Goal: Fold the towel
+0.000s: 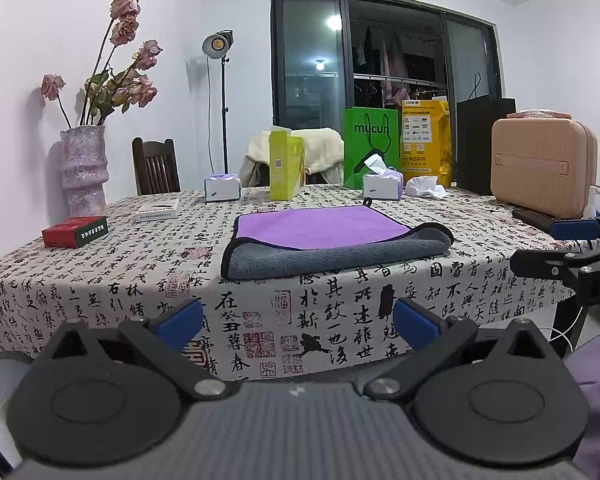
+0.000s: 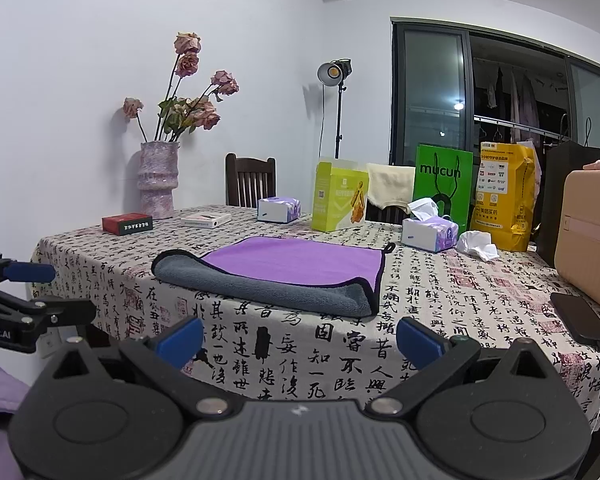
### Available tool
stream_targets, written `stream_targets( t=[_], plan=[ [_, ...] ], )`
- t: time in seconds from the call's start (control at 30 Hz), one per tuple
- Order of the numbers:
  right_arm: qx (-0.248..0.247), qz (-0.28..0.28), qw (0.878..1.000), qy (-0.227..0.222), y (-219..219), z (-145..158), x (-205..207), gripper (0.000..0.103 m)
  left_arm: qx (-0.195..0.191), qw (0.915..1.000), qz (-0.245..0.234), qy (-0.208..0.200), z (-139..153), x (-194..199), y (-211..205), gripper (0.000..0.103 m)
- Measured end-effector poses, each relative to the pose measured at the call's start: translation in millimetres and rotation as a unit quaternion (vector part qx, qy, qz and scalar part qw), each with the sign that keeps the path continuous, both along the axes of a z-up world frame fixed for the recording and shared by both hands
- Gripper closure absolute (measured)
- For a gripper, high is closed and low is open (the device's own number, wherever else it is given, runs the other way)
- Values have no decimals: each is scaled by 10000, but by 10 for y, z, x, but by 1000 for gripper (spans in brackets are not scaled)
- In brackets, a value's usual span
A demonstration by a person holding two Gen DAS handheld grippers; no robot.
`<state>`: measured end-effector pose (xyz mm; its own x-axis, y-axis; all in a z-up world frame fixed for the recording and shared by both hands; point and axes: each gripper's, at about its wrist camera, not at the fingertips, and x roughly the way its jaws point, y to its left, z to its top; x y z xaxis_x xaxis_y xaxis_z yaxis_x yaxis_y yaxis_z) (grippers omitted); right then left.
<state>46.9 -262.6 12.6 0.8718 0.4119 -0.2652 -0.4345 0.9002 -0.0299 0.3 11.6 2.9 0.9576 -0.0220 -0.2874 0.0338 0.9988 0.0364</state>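
A towel [image 1: 324, 228], purple on one side and grey on the other, lies on the table near its front edge. Its near strip is turned over so the grey side shows. It also shows in the right wrist view [image 2: 292, 260]. My left gripper [image 1: 298, 322] is open and empty, held in front of and below the table edge. My right gripper [image 2: 300, 342] is open and empty, also short of the table edge. Each gripper shows at the side of the other's view: the right gripper [image 1: 556, 248] and the left gripper [image 2: 40, 292].
A tablecloth with black calligraphy [image 1: 100, 280] covers the table. On it stand a vase of dried roses [image 1: 84, 168], a red box [image 1: 75, 232], tissue boxes [image 1: 382, 184], a yellow-green carton [image 1: 286, 164], paper bags [image 1: 370, 146], a beige case [image 1: 544, 164] and a phone [image 2: 582, 320].
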Motion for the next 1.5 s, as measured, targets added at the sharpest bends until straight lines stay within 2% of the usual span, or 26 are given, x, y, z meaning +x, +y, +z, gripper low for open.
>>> stream_targets(
  t=[0.5, 0.8, 1.1, 1.27, 1.5],
  plan=[
    [-4, -6, 10000, -51, -10, 20, 29, 0, 107, 9999, 36, -67, 5, 31, 37, 0],
    [-68, -97, 9998, -167, -65, 49, 185, 0, 87, 9996, 272, -81, 2, 203, 160, 0],
    [-68, -164, 9998, -111, -114, 23, 332, 0, 154, 9993, 305, -132, 14, 290, 196, 0],
    [-130, -127, 9997, -152, -118, 31, 411, 0, 61, 9998, 191, 14, 35, 408, 248, 0],
    [-221, -125, 9997, -70, -129, 1, 636, 0, -106, 9995, 275, 114, 25, 619, 377, 0]
  ],
)
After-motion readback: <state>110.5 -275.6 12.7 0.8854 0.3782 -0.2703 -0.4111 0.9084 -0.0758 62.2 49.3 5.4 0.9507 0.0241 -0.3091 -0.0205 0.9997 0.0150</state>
